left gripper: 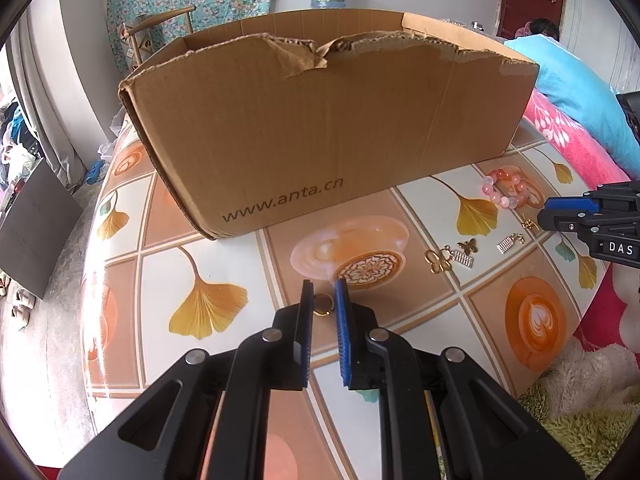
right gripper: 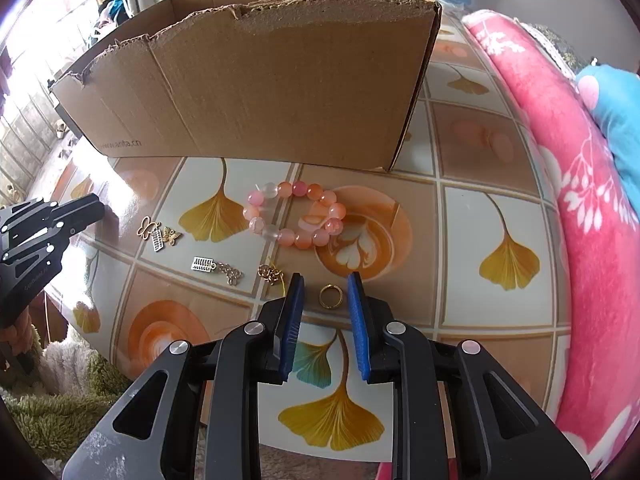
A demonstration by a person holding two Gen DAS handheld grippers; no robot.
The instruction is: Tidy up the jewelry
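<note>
The open brown cardboard box (right gripper: 256, 92) is stood toward the far edge of the leaf-patterned tabletop (right gripper: 496, 216), presumably as the place where the jewelry is to be gathered, and the pieces are laid out loose between it and the near edge. Each loose ring is bracketed for a pick. The left gripper (left gripper: 323, 292) is held with its fingers nearly closed, and the first gold ring (left gripper: 323, 305) appears pinched between them. The right gripper (right gripper: 325, 286) is held with its fingers slightly apart around the second gold ring (right gripper: 330, 297), with clear gaps on both sides, so nothing is gripped. Counted: two rings, one pink-and-orange bead bracelet (right gripper: 296, 216), two silver abacus charms (right gripper: 200, 265), two gold butterfly charms (right gripper: 173, 236), two gold knot pieces (right gripper: 270, 274), one box.
</note>
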